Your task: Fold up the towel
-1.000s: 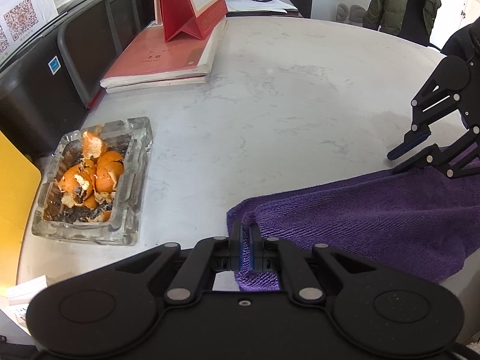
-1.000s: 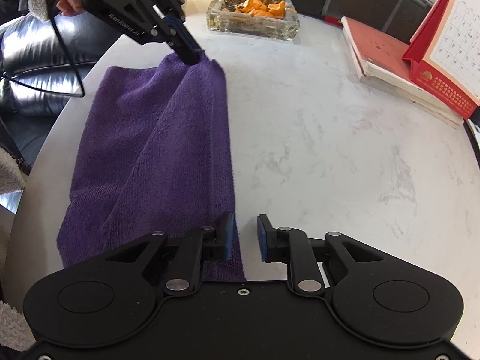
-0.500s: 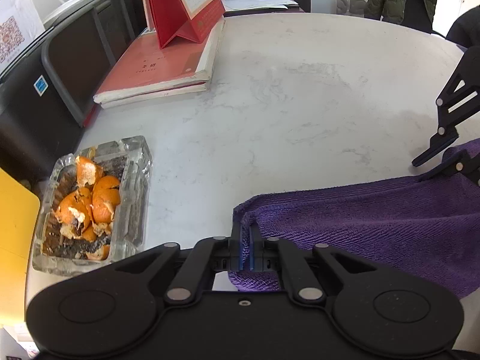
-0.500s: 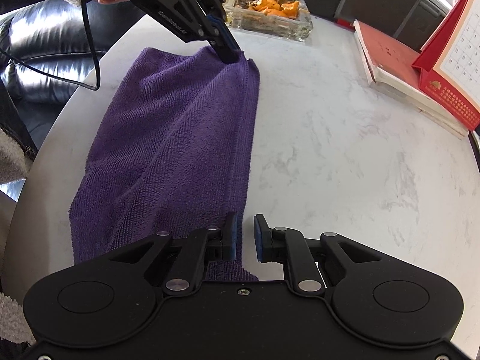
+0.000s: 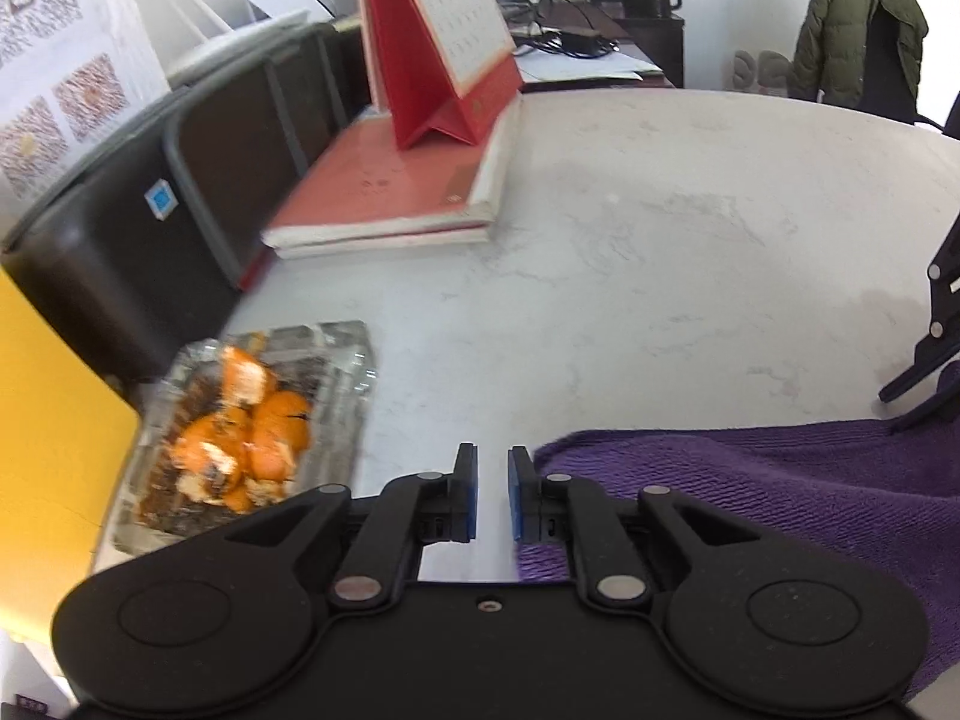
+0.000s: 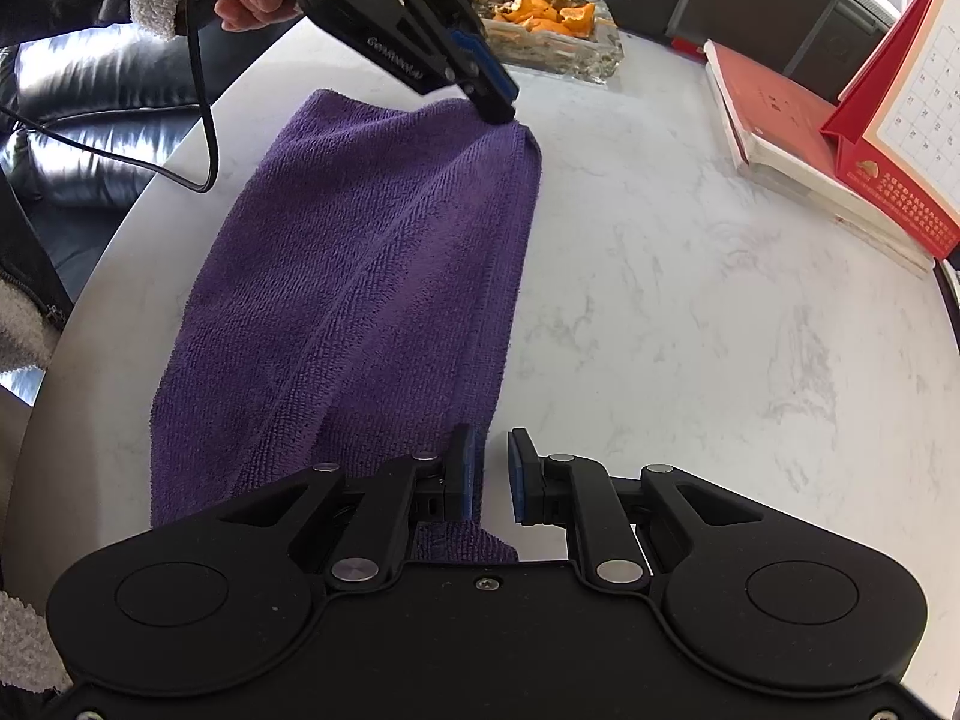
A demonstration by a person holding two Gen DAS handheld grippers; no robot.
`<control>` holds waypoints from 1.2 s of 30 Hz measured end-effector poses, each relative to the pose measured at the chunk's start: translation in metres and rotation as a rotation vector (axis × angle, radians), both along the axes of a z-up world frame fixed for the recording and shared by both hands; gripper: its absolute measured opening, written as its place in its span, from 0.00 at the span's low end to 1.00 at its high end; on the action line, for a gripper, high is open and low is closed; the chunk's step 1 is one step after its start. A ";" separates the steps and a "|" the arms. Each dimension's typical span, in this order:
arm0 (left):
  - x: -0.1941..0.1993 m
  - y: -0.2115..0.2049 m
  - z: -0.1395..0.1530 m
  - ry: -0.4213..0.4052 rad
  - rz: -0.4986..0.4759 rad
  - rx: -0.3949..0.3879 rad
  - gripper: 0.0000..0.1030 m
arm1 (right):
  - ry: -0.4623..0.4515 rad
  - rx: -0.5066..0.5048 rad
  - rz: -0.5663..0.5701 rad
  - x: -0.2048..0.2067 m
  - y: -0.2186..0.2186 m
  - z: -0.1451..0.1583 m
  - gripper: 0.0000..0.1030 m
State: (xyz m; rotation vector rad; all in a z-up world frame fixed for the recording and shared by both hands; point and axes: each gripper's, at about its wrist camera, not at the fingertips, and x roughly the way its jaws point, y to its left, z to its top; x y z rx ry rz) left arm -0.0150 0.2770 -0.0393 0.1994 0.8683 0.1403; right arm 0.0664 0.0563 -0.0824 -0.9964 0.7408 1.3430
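Observation:
A purple towel [image 6: 372, 276] lies folded lengthwise on the white marble table [image 6: 690, 300]; it also shows in the left wrist view [image 5: 780, 492]. My left gripper [image 5: 492, 495] is open with a small gap, and the towel's corner lies just to the right of it, outside the jaws. In the right wrist view the left gripper [image 6: 489, 90] hovers at the towel's far corner. My right gripper [image 6: 492, 477] is open at the towel's near corner, with the towel edge beside its left finger.
A glass ashtray [image 5: 240, 420] with orange peel stands left of the towel. Red books [image 5: 390, 192] and a red desk calendar [image 5: 444, 48] lie further back. A black sofa [image 6: 90, 120] is beside the table. The table edge runs close under the towel's left side.
My left gripper has opened and let go of the towel corner, which now lies on the table. The right gripper has opened slightly wider.

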 end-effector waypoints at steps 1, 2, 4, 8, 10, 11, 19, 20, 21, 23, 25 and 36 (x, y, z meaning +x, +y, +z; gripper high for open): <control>-0.004 0.001 0.005 -0.008 0.014 -0.003 0.10 | -0.001 0.000 -0.001 0.000 0.000 0.000 0.12; -0.010 0.002 0.009 -0.016 0.027 -0.009 0.10 | -0.001 0.001 -0.001 0.000 0.000 0.000 0.12; -0.025 0.000 0.017 -0.027 0.043 -0.039 0.10 | 0.000 0.001 -0.005 0.000 0.000 0.000 0.12; -0.053 -0.014 0.016 0.012 0.043 -0.115 0.10 | 0.019 0.002 -0.035 0.004 0.000 0.002 0.13; -0.066 -0.025 0.012 0.046 0.037 -0.130 0.11 | 0.014 0.030 -0.053 0.010 0.001 0.013 0.13; -0.071 -0.029 0.009 0.056 0.038 -0.136 0.10 | 0.012 0.046 -0.061 0.012 0.002 0.019 0.13; -0.086 -0.034 -0.011 0.090 0.082 -0.156 0.10 | 0.113 0.210 0.115 0.001 0.063 0.055 0.14; -0.088 -0.033 -0.012 0.090 0.088 -0.158 0.10 | 0.119 0.204 0.178 -0.010 0.077 0.049 0.14; -0.089 -0.031 -0.013 0.090 0.096 -0.159 0.10 | 0.117 0.193 0.226 -0.019 0.088 0.042 0.14; -0.090 -0.028 -0.015 0.092 0.109 -0.163 0.10 | 0.128 0.164 0.287 -0.029 0.106 0.027 0.14; -0.091 -0.025 -0.018 0.093 0.115 -0.180 0.10 | 0.142 0.136 0.324 -0.034 0.120 0.013 0.14; -0.104 -0.014 -0.019 0.077 0.122 -0.209 0.13 | 0.080 0.109 0.202 0.011 0.140 -0.012 0.14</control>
